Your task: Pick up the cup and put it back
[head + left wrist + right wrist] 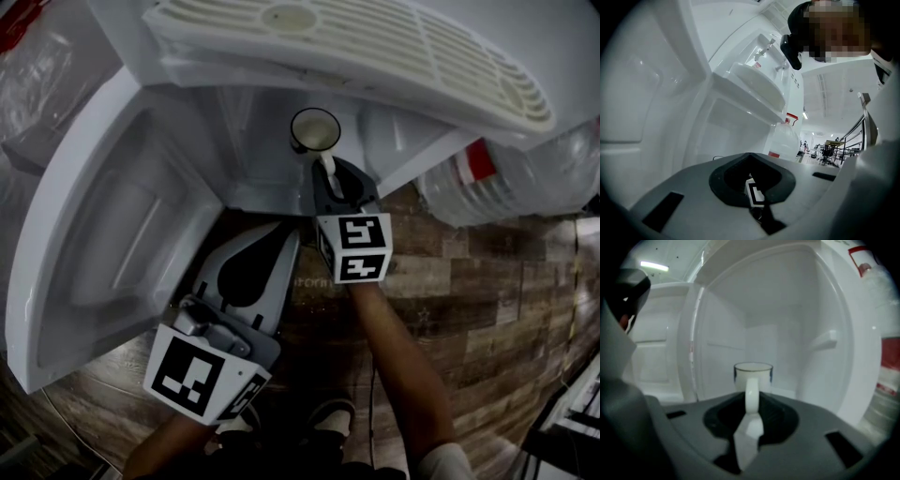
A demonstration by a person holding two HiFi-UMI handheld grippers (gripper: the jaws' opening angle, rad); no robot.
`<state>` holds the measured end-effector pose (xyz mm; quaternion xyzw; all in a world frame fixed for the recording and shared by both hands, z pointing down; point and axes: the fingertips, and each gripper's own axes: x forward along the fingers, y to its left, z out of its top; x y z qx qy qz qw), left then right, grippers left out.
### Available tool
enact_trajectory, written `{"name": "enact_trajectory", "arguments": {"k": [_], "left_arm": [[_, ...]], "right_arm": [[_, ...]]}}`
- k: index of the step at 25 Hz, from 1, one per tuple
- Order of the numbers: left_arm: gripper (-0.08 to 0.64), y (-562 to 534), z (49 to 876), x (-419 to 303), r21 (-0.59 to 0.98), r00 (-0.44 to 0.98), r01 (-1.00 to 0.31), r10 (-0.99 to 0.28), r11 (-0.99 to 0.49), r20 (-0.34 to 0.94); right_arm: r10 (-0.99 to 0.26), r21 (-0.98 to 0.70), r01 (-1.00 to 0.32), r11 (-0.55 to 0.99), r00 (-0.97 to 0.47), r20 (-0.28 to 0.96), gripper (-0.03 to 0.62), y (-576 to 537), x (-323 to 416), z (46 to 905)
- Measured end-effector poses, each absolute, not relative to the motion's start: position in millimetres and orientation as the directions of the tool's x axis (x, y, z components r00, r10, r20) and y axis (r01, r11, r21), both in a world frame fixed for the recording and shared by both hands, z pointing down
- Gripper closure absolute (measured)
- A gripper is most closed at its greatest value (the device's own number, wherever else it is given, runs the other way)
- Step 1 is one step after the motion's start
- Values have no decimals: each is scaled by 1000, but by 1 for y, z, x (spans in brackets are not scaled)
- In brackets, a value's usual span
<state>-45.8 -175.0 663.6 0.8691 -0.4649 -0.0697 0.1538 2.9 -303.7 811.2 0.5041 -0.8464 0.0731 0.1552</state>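
The cup (315, 129) stands upright inside an open white cabinet (112, 187). The right tongs (330, 173) are clamped on its handle (751, 397). The left tongs (286, 234) hang lower beside the cabinet door, pressed together on nothing, above the wooden floor (450, 281).

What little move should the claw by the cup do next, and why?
Probably lift the cup a little. The right gripper looks closed on its handle, and it stands upright inside the white cabinet, so it seems ready to rise.
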Motion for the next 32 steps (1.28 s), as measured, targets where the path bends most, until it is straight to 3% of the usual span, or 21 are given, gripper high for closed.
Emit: {"name": "enact_trajectory", "arguments": {"k": [32], "left_arm": [[552,-176,668,-56,349,538,-799,-841,-489,53]], "right_arm": [[-836,20,-881,473,-442,325,520,-285,4,803]]}}
